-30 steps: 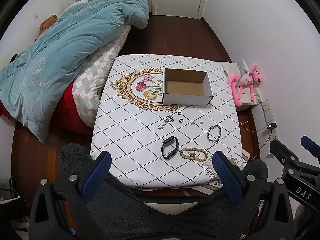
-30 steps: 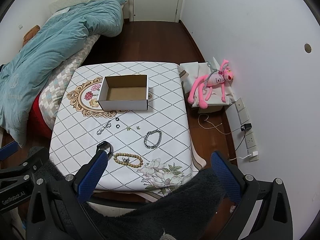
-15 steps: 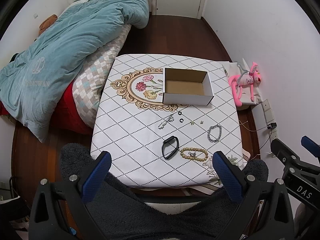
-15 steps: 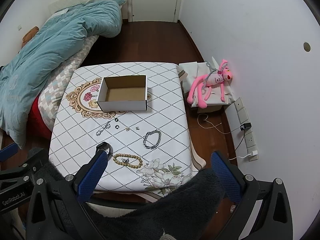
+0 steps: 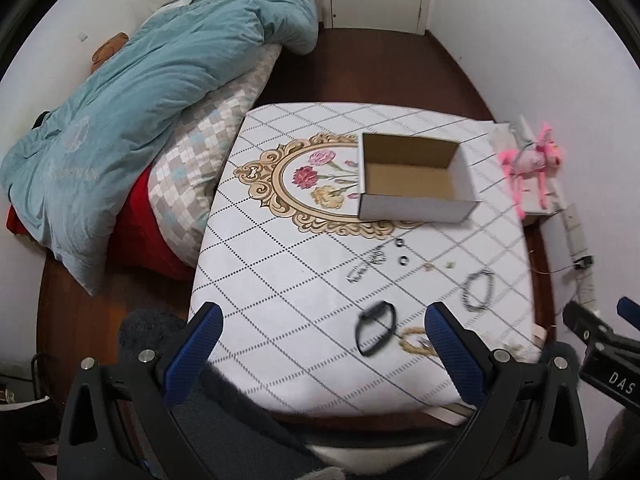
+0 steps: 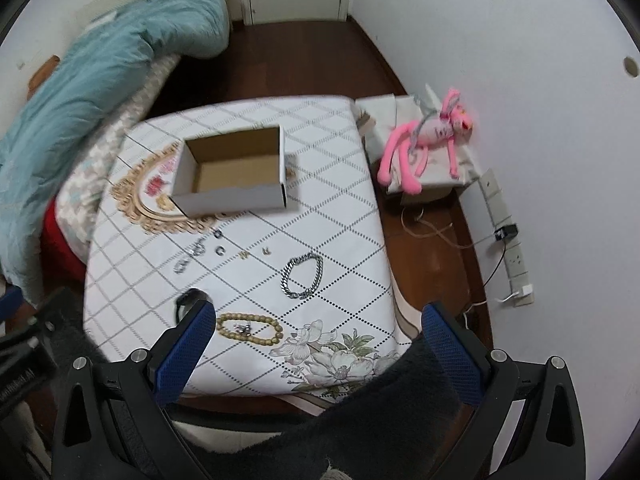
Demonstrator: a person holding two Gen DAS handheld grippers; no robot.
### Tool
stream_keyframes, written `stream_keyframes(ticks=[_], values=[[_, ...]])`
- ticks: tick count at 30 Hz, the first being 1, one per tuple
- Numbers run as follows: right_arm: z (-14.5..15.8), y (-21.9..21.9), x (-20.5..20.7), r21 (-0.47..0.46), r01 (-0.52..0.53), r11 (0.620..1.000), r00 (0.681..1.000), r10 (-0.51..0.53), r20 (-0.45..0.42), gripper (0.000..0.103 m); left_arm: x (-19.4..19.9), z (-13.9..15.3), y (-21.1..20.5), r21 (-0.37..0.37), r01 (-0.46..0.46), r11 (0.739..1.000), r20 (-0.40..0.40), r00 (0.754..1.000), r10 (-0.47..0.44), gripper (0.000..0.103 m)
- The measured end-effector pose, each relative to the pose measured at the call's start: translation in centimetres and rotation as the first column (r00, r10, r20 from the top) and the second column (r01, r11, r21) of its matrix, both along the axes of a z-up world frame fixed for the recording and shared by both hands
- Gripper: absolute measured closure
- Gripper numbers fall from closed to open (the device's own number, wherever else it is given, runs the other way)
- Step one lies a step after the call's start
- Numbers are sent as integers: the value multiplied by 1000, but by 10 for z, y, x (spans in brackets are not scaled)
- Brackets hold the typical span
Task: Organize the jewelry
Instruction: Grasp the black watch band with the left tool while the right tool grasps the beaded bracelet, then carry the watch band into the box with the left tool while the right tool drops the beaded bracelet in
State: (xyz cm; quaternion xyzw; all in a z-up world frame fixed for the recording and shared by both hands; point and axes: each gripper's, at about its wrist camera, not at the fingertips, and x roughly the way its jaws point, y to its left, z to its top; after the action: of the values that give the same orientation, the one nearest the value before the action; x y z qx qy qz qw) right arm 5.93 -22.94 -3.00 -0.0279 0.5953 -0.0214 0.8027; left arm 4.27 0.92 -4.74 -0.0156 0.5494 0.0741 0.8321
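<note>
An open white cardboard box [image 5: 416, 178] [image 6: 236, 176] stands on the patterned table [image 5: 280, 264] [image 6: 344, 216]. Jewelry lies in front of it: a black bangle [image 5: 375, 332], a tan bead bracelet [image 6: 249, 328] [image 5: 416, 344], a silver chain bracelet [image 6: 303, 275] [image 5: 478, 290], a silver pendant piece [image 5: 366, 266] [image 6: 190, 256], two dark rings [image 5: 401, 251] [image 6: 219, 242] and small earrings [image 6: 254, 253]. My left gripper [image 5: 320, 344] is open and empty above the table's near edge. My right gripper [image 6: 316, 344] is open and empty near the bead bracelet.
A bed with a teal duvet [image 5: 132, 120] and checked pillow [image 5: 200, 172] borders the table's left side. A pink plush toy [image 6: 424, 140] lies on a box by the right wall, with a power strip [image 6: 508, 240] and cables. Dark wooden floor lies beyond.
Both grippers have moved forward and lower toward the table. The jewelry and the box appear larger. Nothing has been taken hold of.
</note>
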Motion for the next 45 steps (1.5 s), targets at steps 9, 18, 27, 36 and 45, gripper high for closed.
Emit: stream_keyframes(ticks=[9, 18, 27, 36, 45], values=[[-127, 12, 14, -5, -23, 1000, 981, 22, -195, 5, 23, -102, 6, -1, 28, 1000, -192, 981, -27, 1], [-196, 25, 3, 43, 0, 999, 957, 12, -289, 26, 25, -157, -1, -45, 63, 997, -295, 953, -74, 24], [-217, 38, -4, 46, -18, 999, 961, 30, -276, 61, 23, -179, -5, -103, 85, 991, -317, 941, -114, 76], [-213, 44, -9, 57, -38, 998, 978, 49, -205, 93, 11, -184, -1, -94, 107, 990, -280, 951, -129, 101], [-182, 27, -3, 184, -5, 983, 986, 36, -163, 94, 12, -139, 8, -110, 101, 989, -245, 961, -126, 102]])
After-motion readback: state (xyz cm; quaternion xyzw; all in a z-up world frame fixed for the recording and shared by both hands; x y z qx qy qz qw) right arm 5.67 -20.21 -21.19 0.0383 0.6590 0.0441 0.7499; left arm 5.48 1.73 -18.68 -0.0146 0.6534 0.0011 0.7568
